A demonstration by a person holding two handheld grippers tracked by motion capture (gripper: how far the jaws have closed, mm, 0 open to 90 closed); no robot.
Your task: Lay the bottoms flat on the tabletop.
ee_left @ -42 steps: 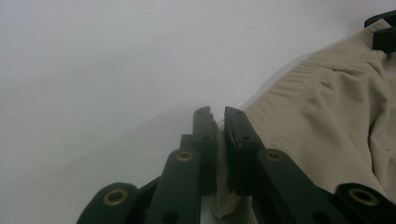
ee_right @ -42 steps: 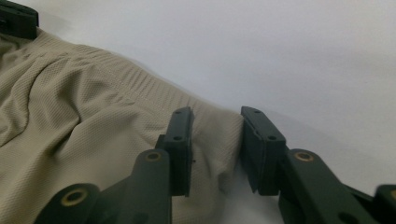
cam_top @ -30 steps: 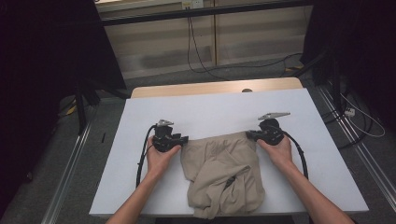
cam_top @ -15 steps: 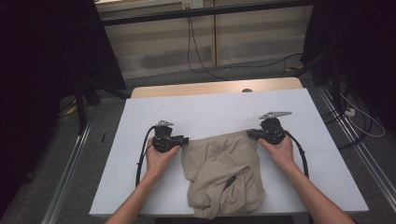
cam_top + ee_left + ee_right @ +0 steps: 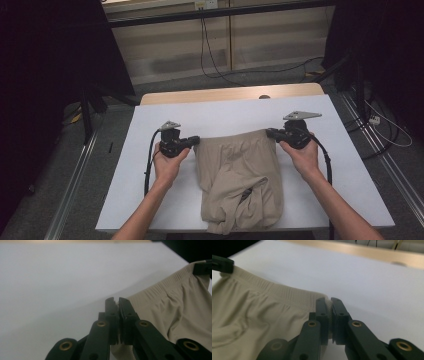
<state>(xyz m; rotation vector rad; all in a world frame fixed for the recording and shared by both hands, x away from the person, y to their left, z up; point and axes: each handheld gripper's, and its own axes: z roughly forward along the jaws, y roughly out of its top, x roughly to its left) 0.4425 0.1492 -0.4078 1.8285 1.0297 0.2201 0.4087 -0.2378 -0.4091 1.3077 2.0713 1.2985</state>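
currently: beige shorts (image 5: 239, 175), waistband pinched at both corners
left gripper (image 5: 194, 141) and right gripper (image 5: 270, 133) clamped on cloth; lift evenly, keep band taut, let legs hang free of the table (image 5: 150, 200)

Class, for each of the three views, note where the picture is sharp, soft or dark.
High view: the white table is evenly lit, the surroundings nearly black. Left gripper view: the left gripper is sharp, the beige shorts and table soft. Right gripper view: the right gripper is crisp, the far table edge blurred.
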